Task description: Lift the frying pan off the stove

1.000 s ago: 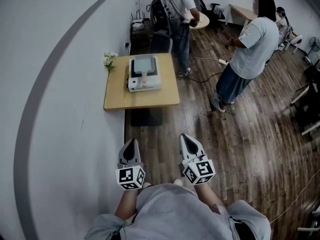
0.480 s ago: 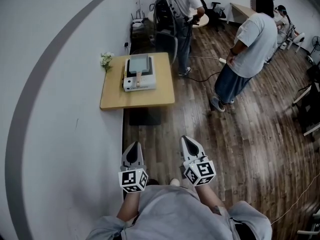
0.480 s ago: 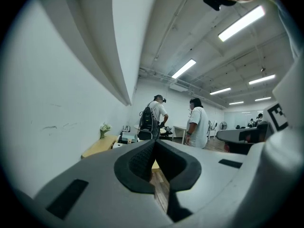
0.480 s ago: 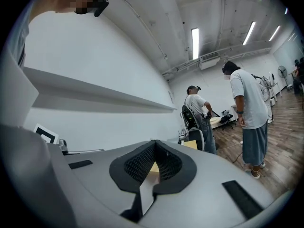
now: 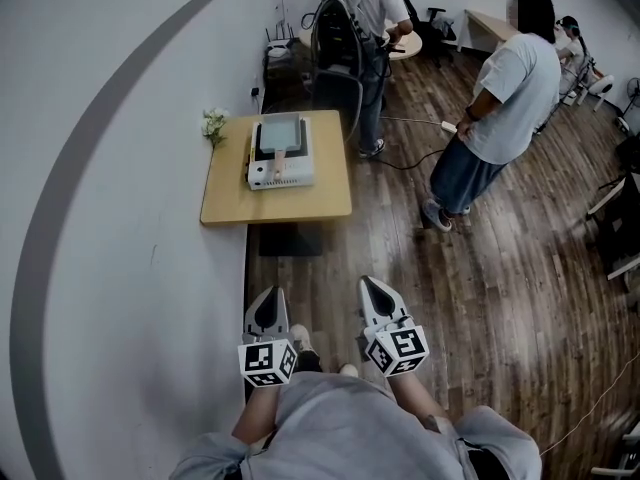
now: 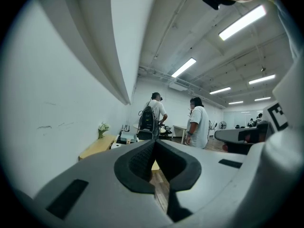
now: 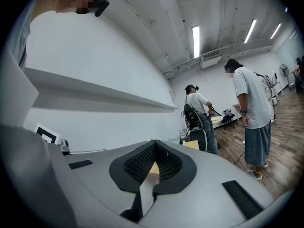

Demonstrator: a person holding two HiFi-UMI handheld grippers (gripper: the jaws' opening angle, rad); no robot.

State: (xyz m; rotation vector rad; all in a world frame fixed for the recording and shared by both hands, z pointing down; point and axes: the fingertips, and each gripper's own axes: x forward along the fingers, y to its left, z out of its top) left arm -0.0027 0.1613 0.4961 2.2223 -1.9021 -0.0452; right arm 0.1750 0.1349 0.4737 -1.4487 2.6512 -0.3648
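The frying pan point(image 5: 279, 132) is square and grey, with a pale handle pointing toward me. It rests on a white stove point(image 5: 281, 168) on a small wooden table point(image 5: 226, 200) against the left wall, far ahead of both grippers. My left gripper point(image 5: 267, 297) and right gripper point(image 5: 372, 287) hover side by side over the wood floor near my body, both shut and empty. In the left gripper view the shut left gripper point(image 6: 154, 144) points level toward the distant table point(image 6: 97, 147) and stove point(image 6: 126, 138). The right gripper point(image 7: 155, 144) is shut too in its own view.
A small flower bunch point(image 5: 213, 123) stands at the table's far left corner. A dark mat point(image 5: 285, 238) lies under the table. A person with a backpack point(image 5: 347, 28) stands just behind the table. Another person point(image 5: 505, 98) stands to the right, and a cable point(image 5: 410, 158) runs across the floor.
Both grippers have drifted slightly forward and stay shut. The table has shifted a little left in the head view. The person with the backpack has moved closer to the table's far edge.
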